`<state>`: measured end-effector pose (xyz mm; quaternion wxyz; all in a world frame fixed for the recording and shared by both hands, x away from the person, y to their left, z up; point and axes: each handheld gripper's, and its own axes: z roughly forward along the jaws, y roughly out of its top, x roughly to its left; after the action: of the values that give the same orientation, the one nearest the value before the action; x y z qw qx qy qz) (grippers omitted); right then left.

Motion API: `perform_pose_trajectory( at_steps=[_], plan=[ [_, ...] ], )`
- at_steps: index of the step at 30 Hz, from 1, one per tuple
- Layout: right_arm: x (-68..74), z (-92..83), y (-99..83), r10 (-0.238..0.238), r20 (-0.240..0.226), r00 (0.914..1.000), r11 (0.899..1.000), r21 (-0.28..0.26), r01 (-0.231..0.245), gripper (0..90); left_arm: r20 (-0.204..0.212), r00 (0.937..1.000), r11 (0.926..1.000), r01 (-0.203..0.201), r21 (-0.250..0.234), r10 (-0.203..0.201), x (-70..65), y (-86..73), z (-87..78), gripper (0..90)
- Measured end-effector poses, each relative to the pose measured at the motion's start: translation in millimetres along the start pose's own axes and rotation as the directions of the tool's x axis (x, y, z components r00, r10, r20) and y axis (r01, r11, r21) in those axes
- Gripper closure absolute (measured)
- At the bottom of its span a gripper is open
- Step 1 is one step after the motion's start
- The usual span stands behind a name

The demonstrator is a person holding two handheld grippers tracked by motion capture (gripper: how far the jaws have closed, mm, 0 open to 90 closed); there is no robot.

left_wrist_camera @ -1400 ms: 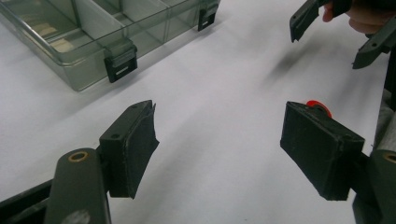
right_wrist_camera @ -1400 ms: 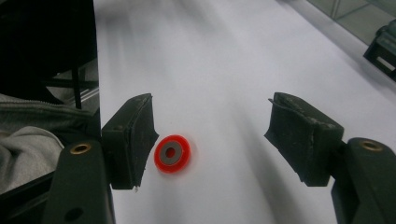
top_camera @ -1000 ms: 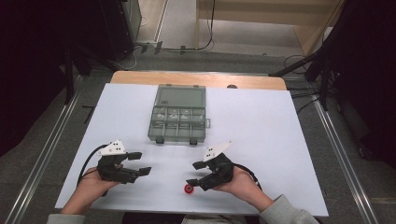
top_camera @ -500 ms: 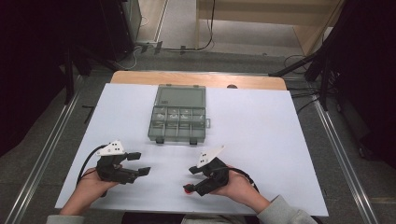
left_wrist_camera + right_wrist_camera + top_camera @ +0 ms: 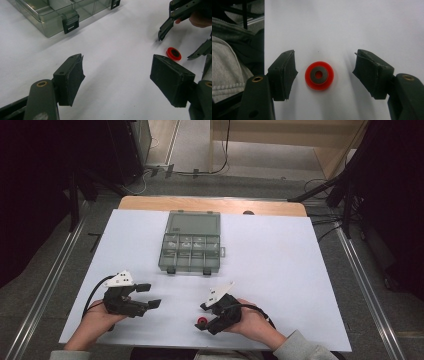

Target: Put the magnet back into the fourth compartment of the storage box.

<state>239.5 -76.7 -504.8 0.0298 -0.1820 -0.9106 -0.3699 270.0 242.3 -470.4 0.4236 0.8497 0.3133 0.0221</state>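
Observation:
A small red ring [image 5: 201, 322] with a grey centre lies flat on the white table near its front edge. My right gripper [image 5: 201, 316] is open and pointing left, its jaws standing either side of the red ring [image 5: 319, 75] without touching it. The right gripper view shows my right gripper [image 5: 324, 53] with clear gaps between both pads and the ring. My left gripper [image 5: 151, 295] rests at the front left, open with nothing between its jaws. From my left gripper [image 5: 117, 62], the ring [image 5: 174, 53] and the right gripper [image 5: 175, 46] show at the upper right.
A clear compartment box [image 5: 162, 257] stands at the table's middle with its lid [image 5: 194, 222] folded open to the back; its black latches [image 5: 70, 23] face me. The table's front edge [image 5: 264, 37] runs close beside the ring, with a grey sleeve [image 5: 227, 67] past it.
My right gripper has shifted a little left and forward, bringing its jaws around the red ring. The left gripper and the box stayed where they were.

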Motion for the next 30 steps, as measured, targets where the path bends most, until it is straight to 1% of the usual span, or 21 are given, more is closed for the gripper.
perform_pose_trajectory(
  at_steps=[4,9,11,22,24,28,30],
  plan=[
    [4.1,3.2,0.3,-0.023,0.005,0.9997,1.000,0.019,0.023,34.0,0.001,1.0000,1.0000,0.001,0.000,-0.001,0.2,0.0,-0.1,26.1],
    [7.5,4.9,0.6,-0.051,0.034,0.9981,0.998,0.033,0.050,35.3,0.001,1.0000,1.0000,0.005,-0.002,-0.005,0.5,0.1,-0.7,26.1],
    [8.8,5.3,0.7,-0.073,0.049,0.9961,0.997,0.038,0.071,36.1,0.001,1.0000,1.0000,0.005,-0.002,-0.005,0.5,0.0,-0.4,26.1],
    [12.6,6.0,-0.9,-0.088,0.079,0.9930,0.996,0.038,0.085,39.3,0.002,1.0000,1.0000,0.009,-0.003,-0.009,1.3,-0.2,-0.5,26.1],
    [13.5,5.8,-1.1,-0.092,0.090,0.9918,0.995,0.040,0.088,40.6,0.002,1.0000,0.9999,0.010,-0.006,-0.010,1.3,-0.2,-0.7,26.1],
    [15.9,6.3,-1.5,-0.121,0.110,0.9865,0.992,0.050,0.116,42.8,0.002,1.0000,1.0000,0.008,-0.004,-0.008,1.3,-0.2,-0.5,26.0],
    [16.2,6.3,-1.5,-0.119,0.113,0.9865,0.992,0.049,0.114,44.3,0.001,1.0000,1.0000,0.009,-0.004,-0.009,1.3,-0.2,-0.5,26.1]
  ],
)
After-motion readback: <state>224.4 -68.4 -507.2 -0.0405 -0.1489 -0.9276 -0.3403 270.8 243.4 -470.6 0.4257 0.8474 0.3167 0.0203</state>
